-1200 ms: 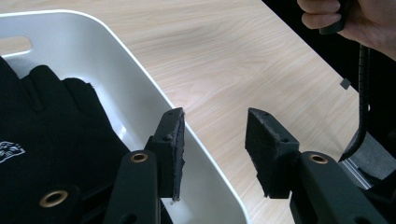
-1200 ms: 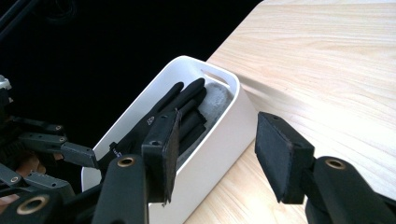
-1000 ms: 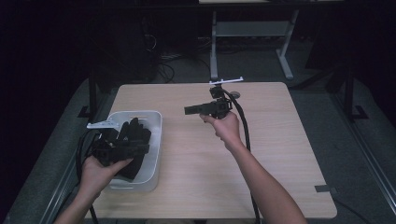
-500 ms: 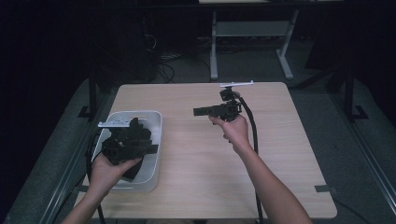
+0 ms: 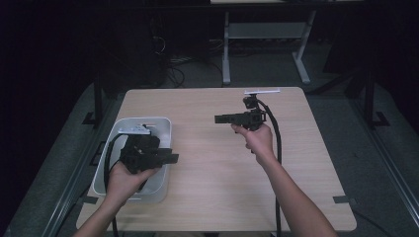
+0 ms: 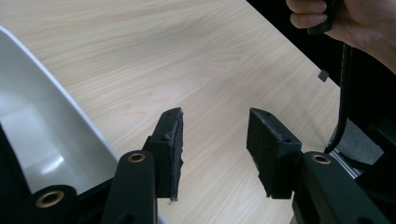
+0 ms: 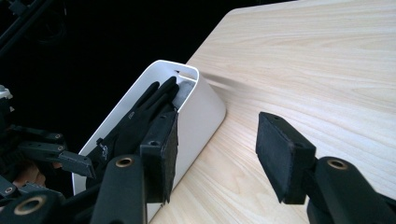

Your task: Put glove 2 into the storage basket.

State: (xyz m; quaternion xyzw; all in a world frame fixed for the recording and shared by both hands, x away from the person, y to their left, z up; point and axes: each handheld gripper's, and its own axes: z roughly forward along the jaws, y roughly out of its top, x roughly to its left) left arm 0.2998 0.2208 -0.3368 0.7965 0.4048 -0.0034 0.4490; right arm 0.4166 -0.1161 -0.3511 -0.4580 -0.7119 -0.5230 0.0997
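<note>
A white bin [image 5: 159,124] stands at the left of the wooden table [image 5: 212,182]. A black glove [image 7: 140,116] lies in the bin [image 7: 201,109]. My left gripper [image 5: 173,158] hovers over the bin's right rim and points right. Its jaws are open with nothing between them [image 6: 215,135], over bare wood beside the bin's wall [image 6: 51,135]. My right gripper [image 5: 218,118] is held above the table's far middle and points left toward the bin. It is open and empty [image 7: 217,140]. The right hand [image 6: 327,18] holds it.
A metal frame [image 5: 267,34] and loose cables [image 5: 168,54] lie on the dark floor beyond the table. A cable [image 5: 276,148] trails from the right gripper along the forearm. A grey tape mark [image 5: 342,199] sits near the table's front right corner.
Both hands have shifted to the right. The left gripper has turned and now points right over the bin's rim. Both sets of jaws stay apart and empty.
</note>
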